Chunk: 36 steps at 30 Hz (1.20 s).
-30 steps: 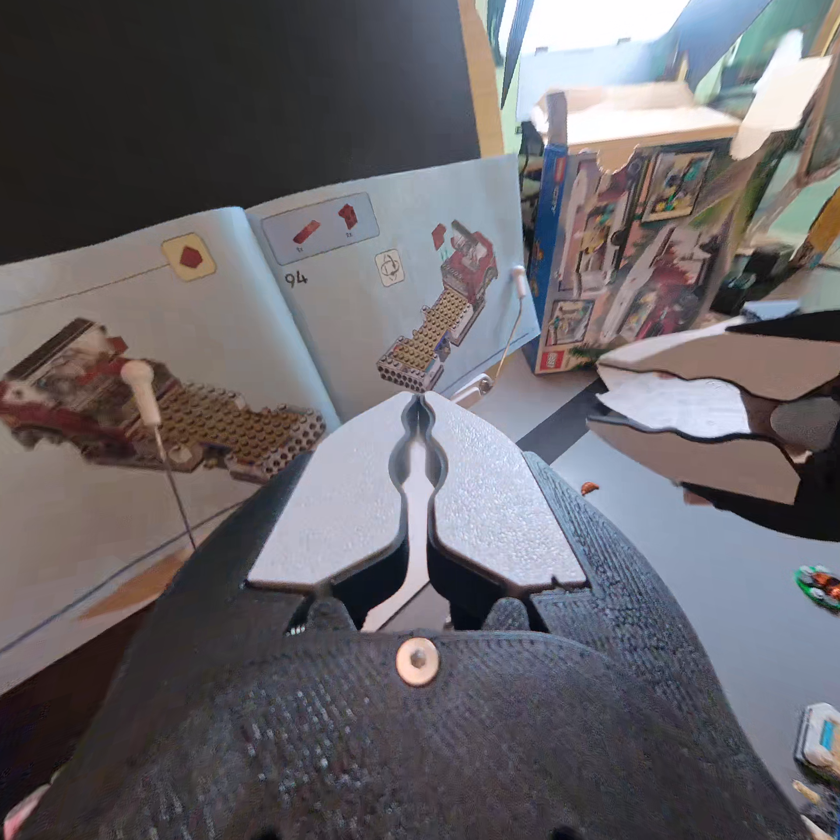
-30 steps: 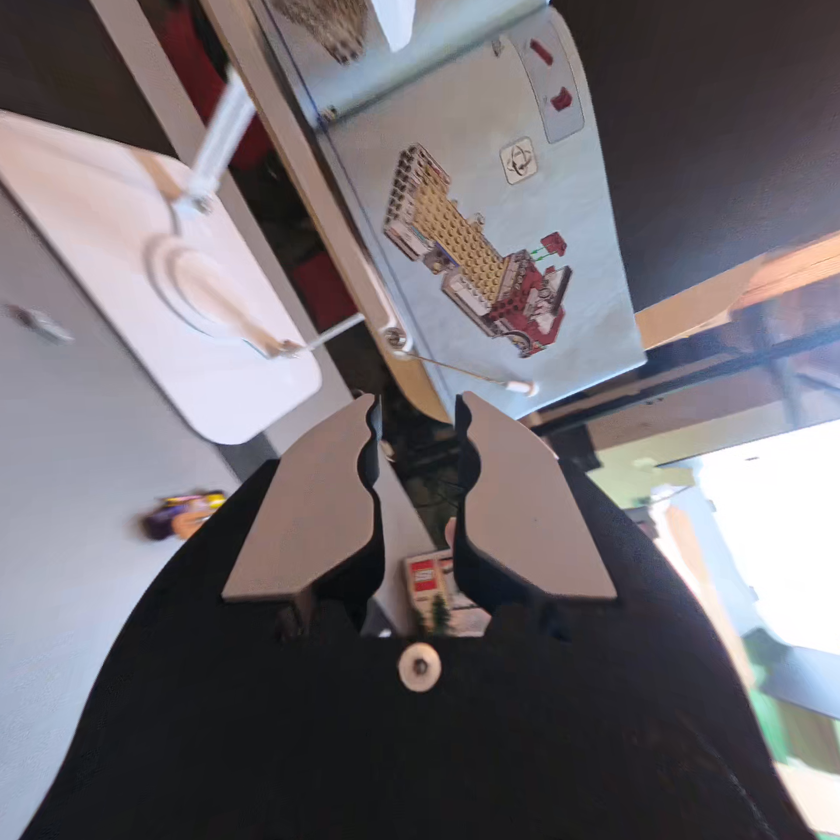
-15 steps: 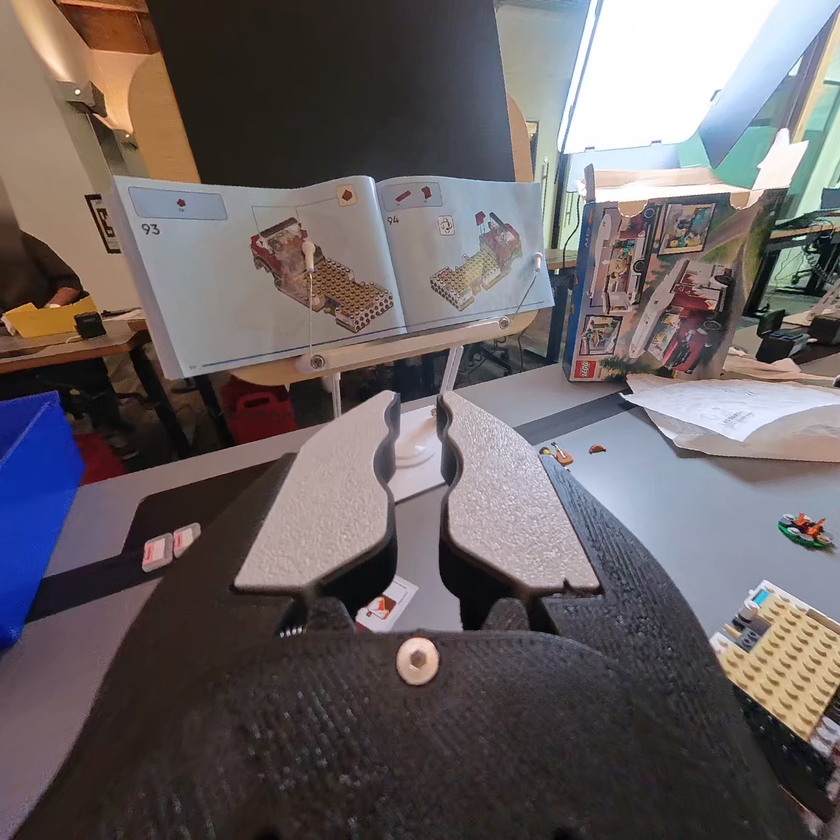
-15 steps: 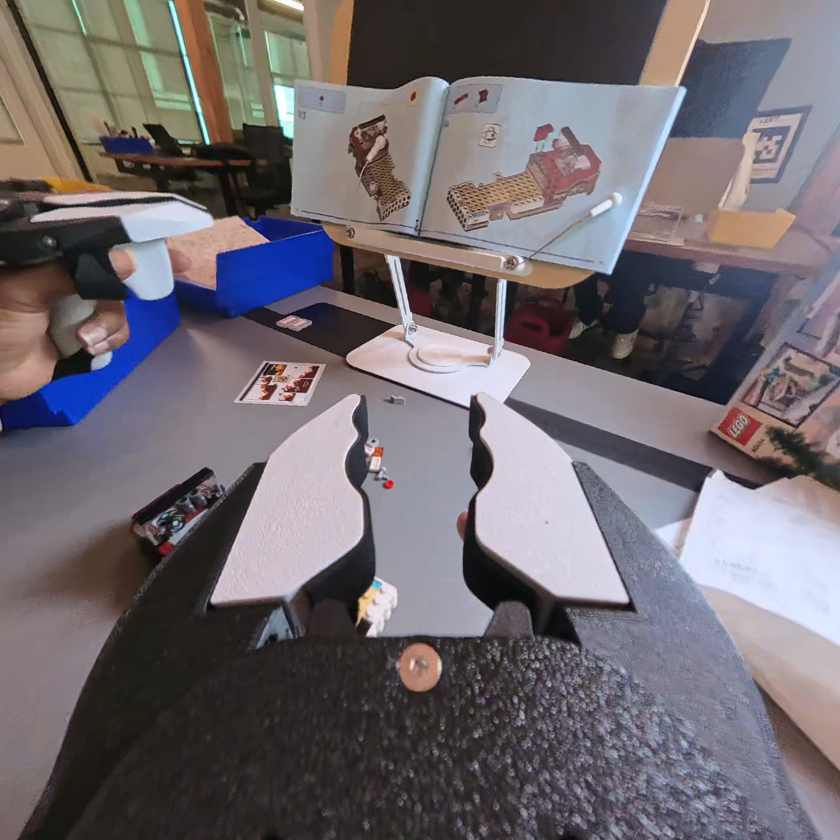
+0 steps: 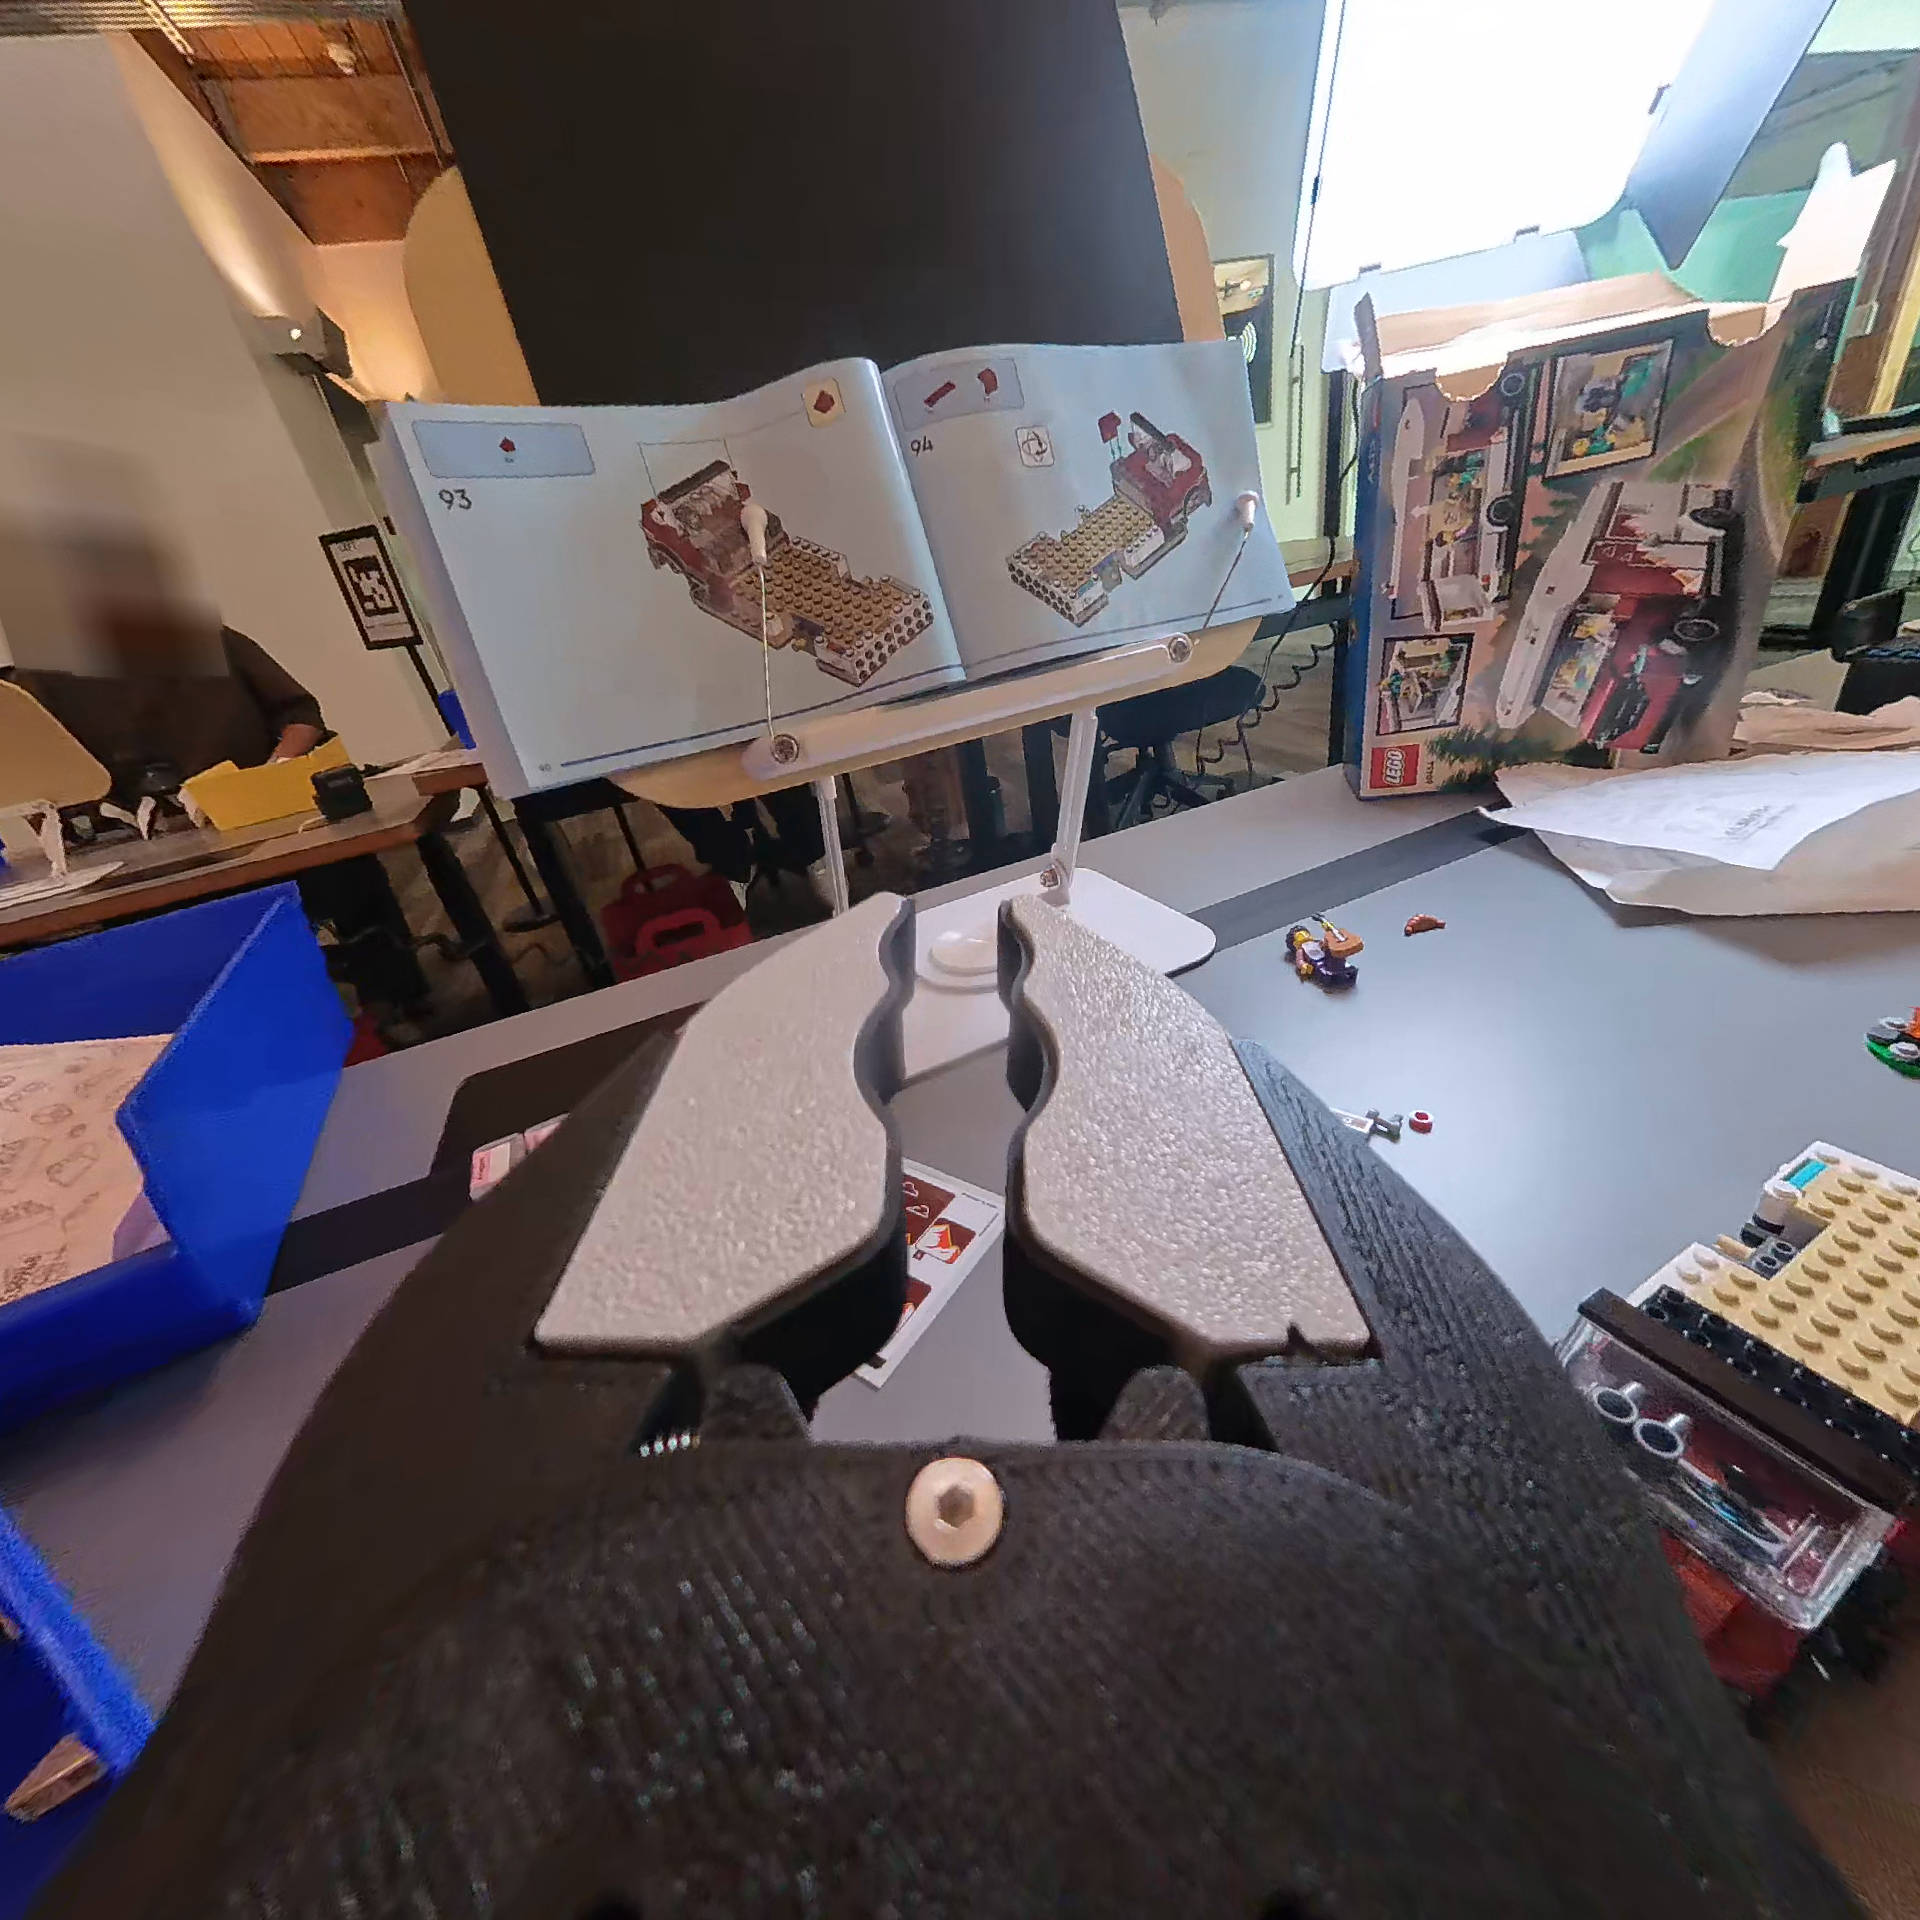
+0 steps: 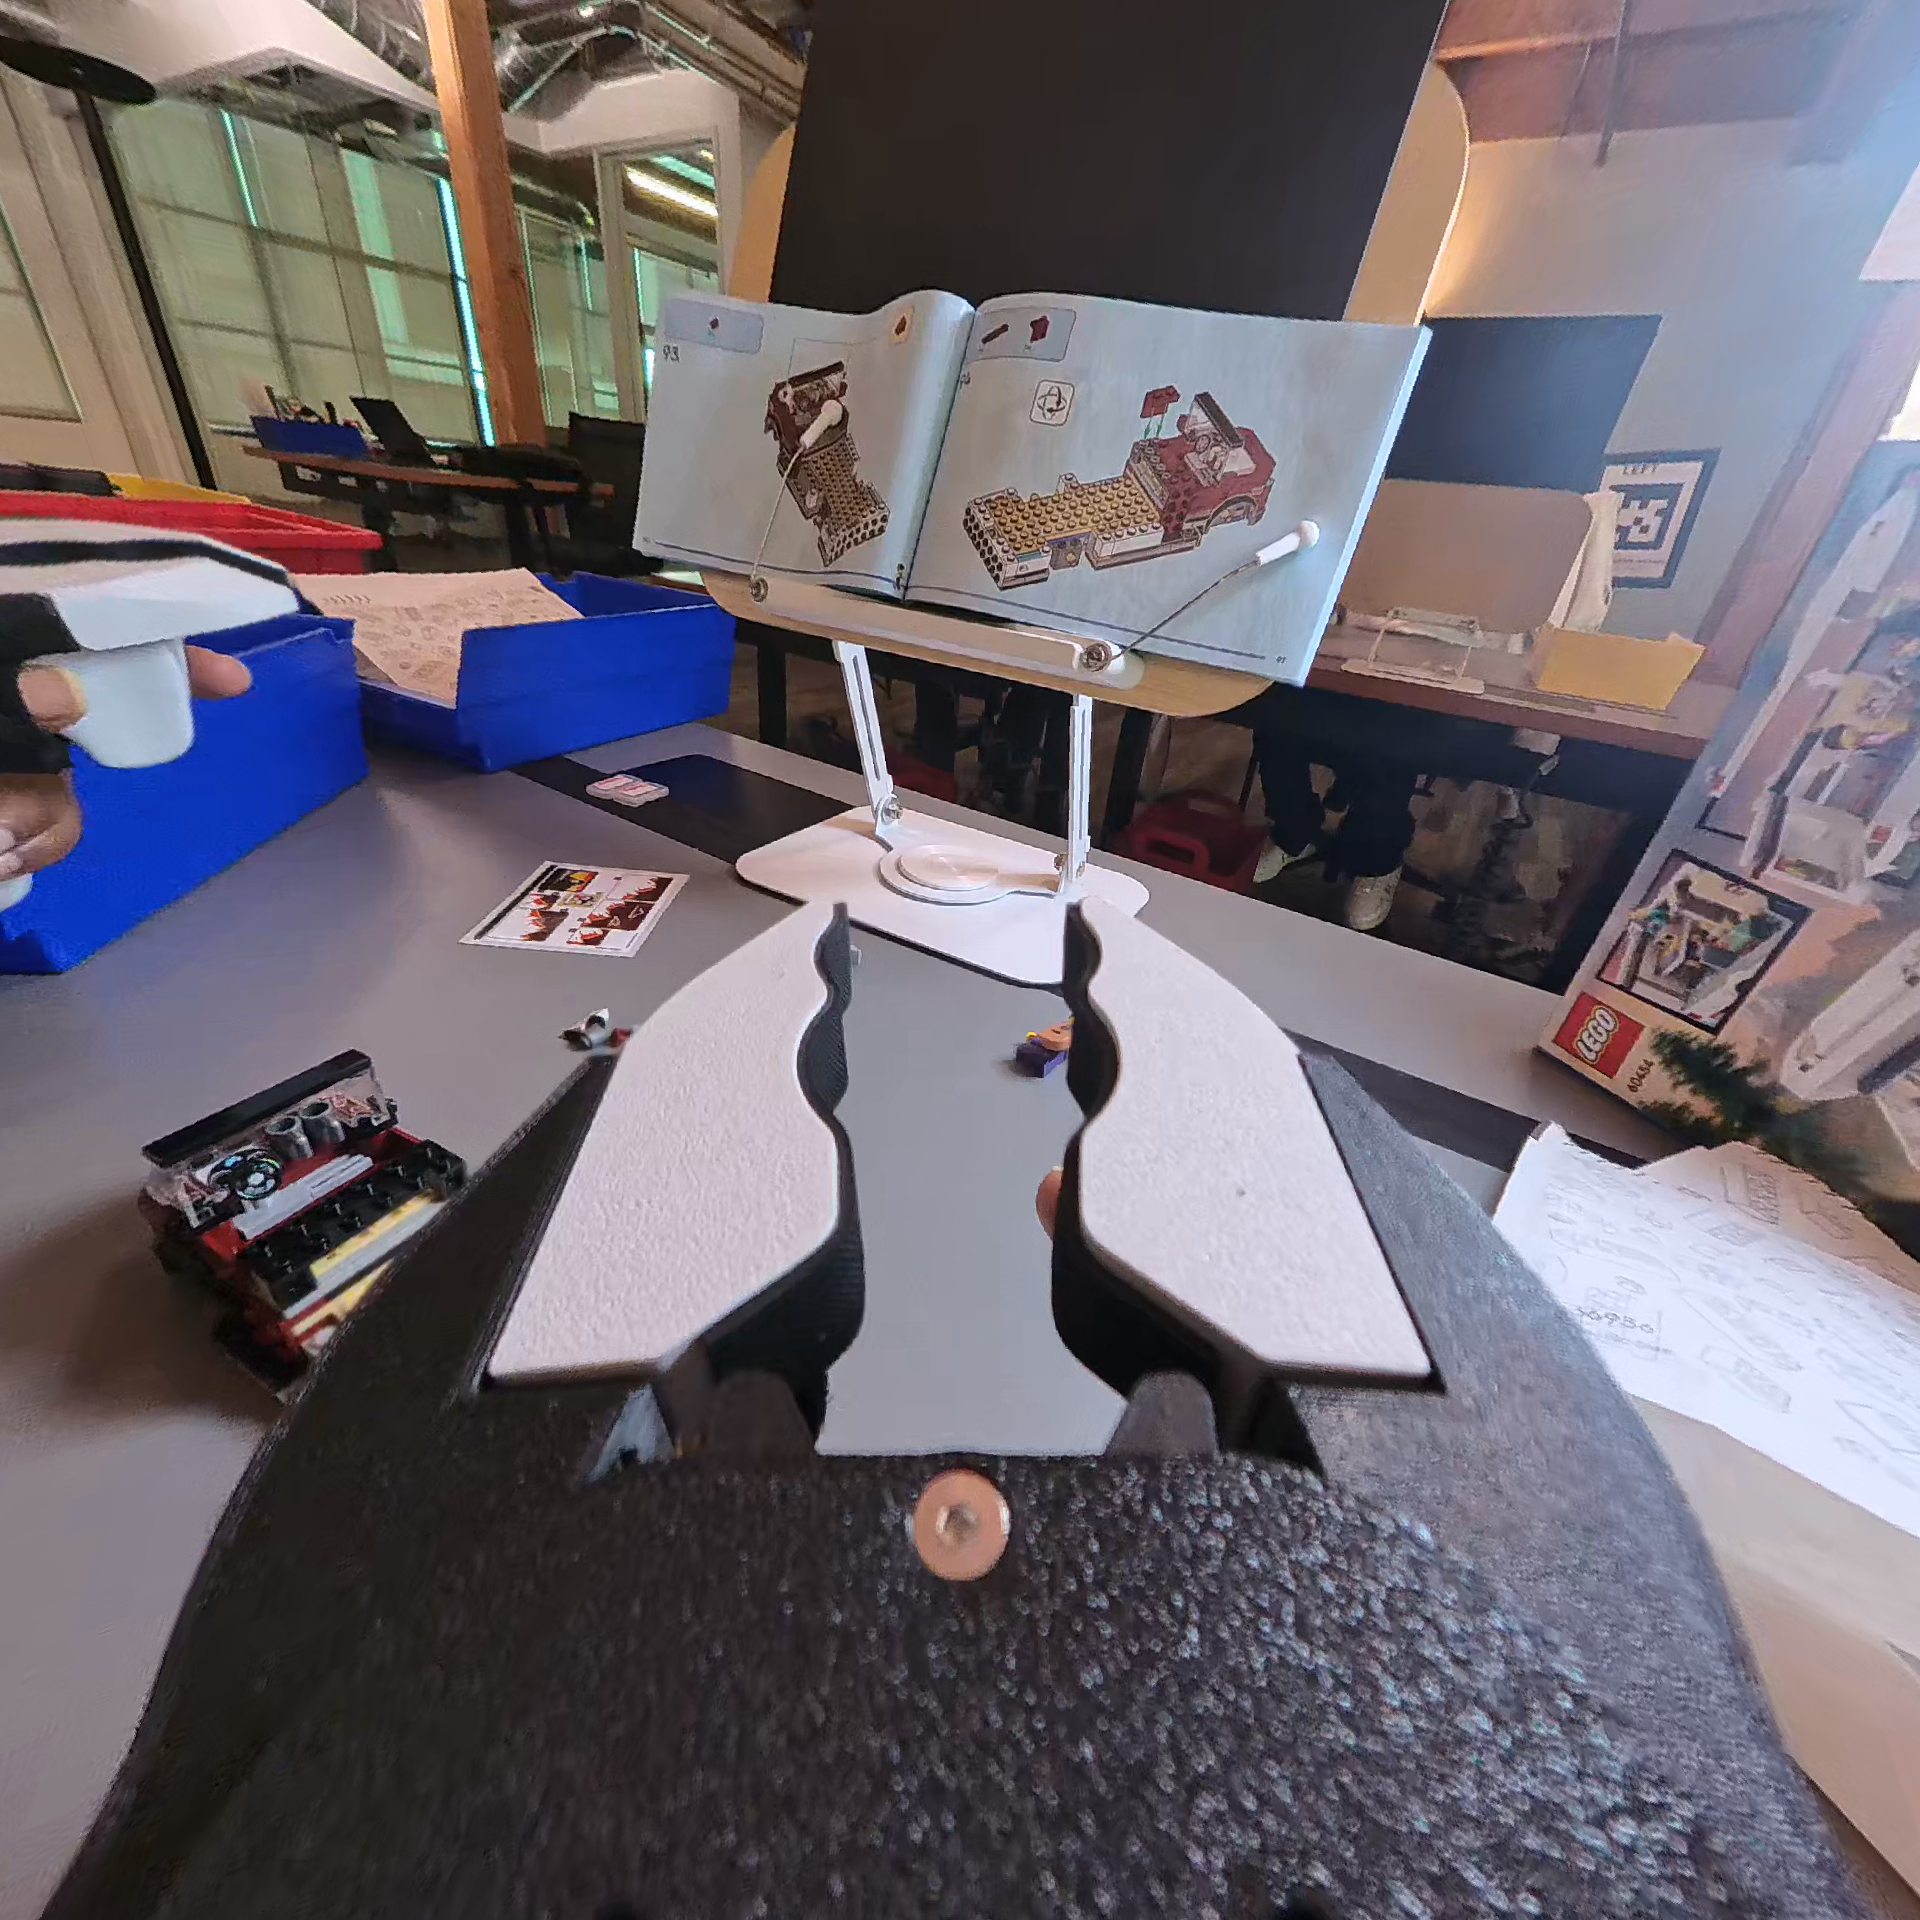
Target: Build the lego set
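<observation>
Left gripper (image 5: 954,914): jaws a narrow slot apart, nothing between the textured grey fingers (image 5: 769,1122). A second ago the tips were pinched together, right up against the pale-blue open instruction booklet (image 5: 675,582). Now it's backed off and level over the grey tabletop (image 5: 1507,1039).

- Under it: small printed sticker sheet (image 5: 940,1236), flat on the table.
- Just past the tips: flat white base of the book stand (image 5: 1132,914), with the booklet up on it, pinned by two wire page clips.
- Ahead-right: tiny purple minifigure (image 5: 1322,951) lying down.
- Near right: part-built brick vehicle, tan studded deck over dark red and black (image 5: 1818,1278).
- Left: blue plastic bin (image 5: 208,1091).
- Far right: picture-printed cardboard set box (image 5: 1558,540), crumpled white paper bag (image 5: 1714,831) in front.

Right gripper (image 6: 956,925): jaws wide apart, empty, only bare table in the gap. A second ago its view was rolled over and tight on the booklet; now it's upright and pulled back too. The minifigure shows just inside its right finger, down on the table, not touched. The vehicle is to its near left, untouched by either gripper.
</observation>
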### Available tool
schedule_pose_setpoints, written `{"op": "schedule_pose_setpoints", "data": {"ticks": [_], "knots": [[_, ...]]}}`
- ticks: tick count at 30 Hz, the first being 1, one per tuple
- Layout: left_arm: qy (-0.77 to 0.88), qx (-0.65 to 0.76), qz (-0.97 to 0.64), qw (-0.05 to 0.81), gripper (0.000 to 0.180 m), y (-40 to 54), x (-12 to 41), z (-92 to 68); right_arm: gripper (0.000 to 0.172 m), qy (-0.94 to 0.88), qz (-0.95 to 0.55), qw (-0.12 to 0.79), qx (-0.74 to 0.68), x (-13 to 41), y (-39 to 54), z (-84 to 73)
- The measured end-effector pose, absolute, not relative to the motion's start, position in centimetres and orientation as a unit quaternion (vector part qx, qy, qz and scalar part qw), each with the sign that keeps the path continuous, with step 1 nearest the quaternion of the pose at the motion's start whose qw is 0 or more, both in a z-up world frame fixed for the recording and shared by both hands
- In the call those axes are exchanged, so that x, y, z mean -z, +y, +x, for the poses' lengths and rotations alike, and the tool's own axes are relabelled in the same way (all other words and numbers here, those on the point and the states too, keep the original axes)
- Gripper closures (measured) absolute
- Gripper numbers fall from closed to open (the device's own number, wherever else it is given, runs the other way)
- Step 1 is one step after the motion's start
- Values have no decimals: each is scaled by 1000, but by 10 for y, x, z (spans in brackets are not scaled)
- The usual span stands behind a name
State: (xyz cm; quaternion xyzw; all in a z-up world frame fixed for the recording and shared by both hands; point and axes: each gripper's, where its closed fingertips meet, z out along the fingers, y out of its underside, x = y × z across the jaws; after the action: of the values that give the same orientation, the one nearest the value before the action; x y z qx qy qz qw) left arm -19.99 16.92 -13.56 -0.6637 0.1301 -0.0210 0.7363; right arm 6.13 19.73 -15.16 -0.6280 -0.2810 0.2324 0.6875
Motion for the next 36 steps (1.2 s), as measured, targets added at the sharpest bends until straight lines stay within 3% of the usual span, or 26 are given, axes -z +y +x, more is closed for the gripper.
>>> {"op": "schedule_pose_setpoints", "data": {"ticks": [13,14,15,16,29,32,36], "knots": [[118,-57,-719,683,150,376,89,-220,136,-292,-631,681,-229,157,194,55],[125,-74,-723,676,153,388,91,-223,136,-292,-630,682,-229,156,194,56],[136,-90,-725,669,167,395,93,-224,136,-293,-629,683,-228,155,195,56],[151,-96,-725,666,179,400,94,-221,136,-294,-628,684,-227,154,195,57],[240,-122,-697,665,178,396,100,-202,138,-307,-634,675,-220,163,195,52],[202,-73,-691,690,170,384,90,-205,138,-304,-633,678,-217,162,195,54],[102,-36,-669,736,175,365,68,-236,138,-290,-633,682,-224,157,195,57]]}}
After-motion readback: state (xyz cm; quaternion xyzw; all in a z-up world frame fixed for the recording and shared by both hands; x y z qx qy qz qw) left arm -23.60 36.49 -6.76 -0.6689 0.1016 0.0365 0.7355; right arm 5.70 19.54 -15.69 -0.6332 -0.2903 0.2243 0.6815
